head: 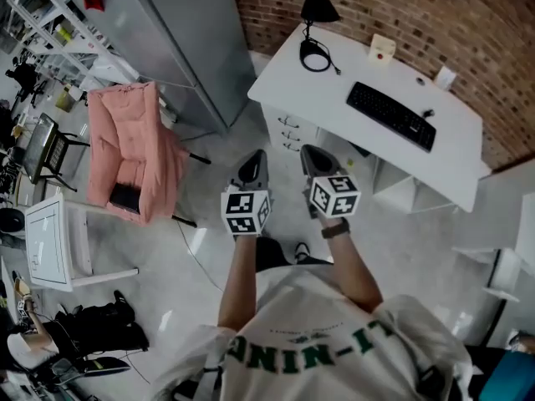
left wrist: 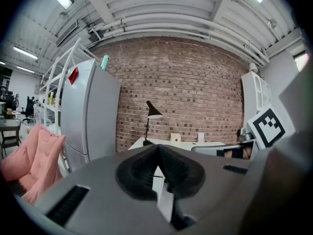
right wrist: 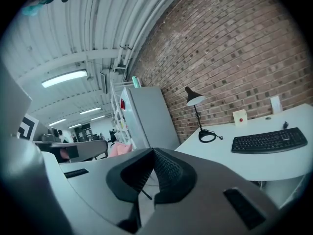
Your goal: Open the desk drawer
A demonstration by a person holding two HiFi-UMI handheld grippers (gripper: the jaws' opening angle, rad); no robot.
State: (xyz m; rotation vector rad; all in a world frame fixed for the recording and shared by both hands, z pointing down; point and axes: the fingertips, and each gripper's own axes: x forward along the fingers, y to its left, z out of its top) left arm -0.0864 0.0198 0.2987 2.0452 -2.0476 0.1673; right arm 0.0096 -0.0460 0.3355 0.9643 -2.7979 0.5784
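Note:
A white desk (head: 334,73) stands against the brick wall at the upper right of the head view. Under its left end sits a white drawer unit (head: 291,134) with small dark handles, its drawers closed. A person holds both grippers over the floor in front of the unit, pointing toward it and a short way off. The left gripper (head: 254,164) is shut with nothing between its jaws, as the left gripper view shows (left wrist: 158,148). My right gripper (head: 313,157) is beside it, jaws also together and empty (right wrist: 153,153). The desk (right wrist: 254,160) fills the right of the right gripper view.
On the desk lie a black keyboard (head: 391,115) and a black lamp (head: 318,7) with a coiled cable. A tall grey cabinet (head: 167,32) stands left of the desk. A chair draped in pink cloth (head: 134,153) and a white side table (head: 54,241) are at the left.

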